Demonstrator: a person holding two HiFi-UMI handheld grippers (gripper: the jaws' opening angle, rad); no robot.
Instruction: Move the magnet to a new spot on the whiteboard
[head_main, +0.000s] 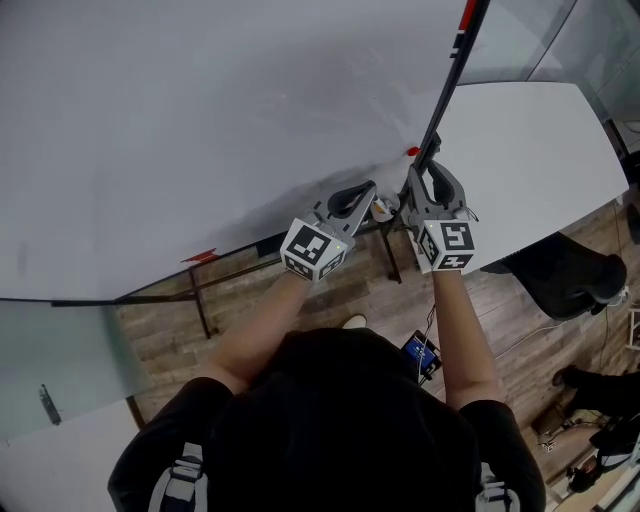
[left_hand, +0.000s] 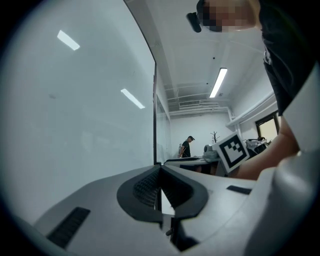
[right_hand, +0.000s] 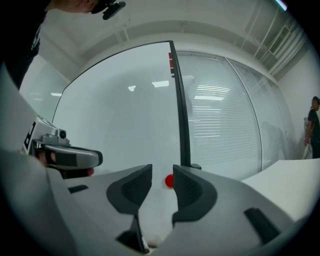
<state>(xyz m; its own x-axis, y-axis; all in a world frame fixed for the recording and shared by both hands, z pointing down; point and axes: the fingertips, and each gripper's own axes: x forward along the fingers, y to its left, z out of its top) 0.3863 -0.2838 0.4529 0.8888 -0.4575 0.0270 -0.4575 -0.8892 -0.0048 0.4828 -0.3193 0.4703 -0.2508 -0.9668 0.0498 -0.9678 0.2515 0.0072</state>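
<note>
1. Your right gripper (right_hand: 162, 179) is spread and empty. The red magnet (right_hand: 169, 181) sits on the whiteboard (right_hand: 120, 125) dead ahead, just beyond the gap, nearer its right jaw.
2. Your left gripper (left_hand: 160, 172), pressed together, is farther away.

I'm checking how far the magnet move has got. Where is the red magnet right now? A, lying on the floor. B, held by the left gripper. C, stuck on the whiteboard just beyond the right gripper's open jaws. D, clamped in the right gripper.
C: the red magnet sits on the whiteboard, visible through the gap of the right gripper, whose jaws stand apart and do not press on it.
</note>
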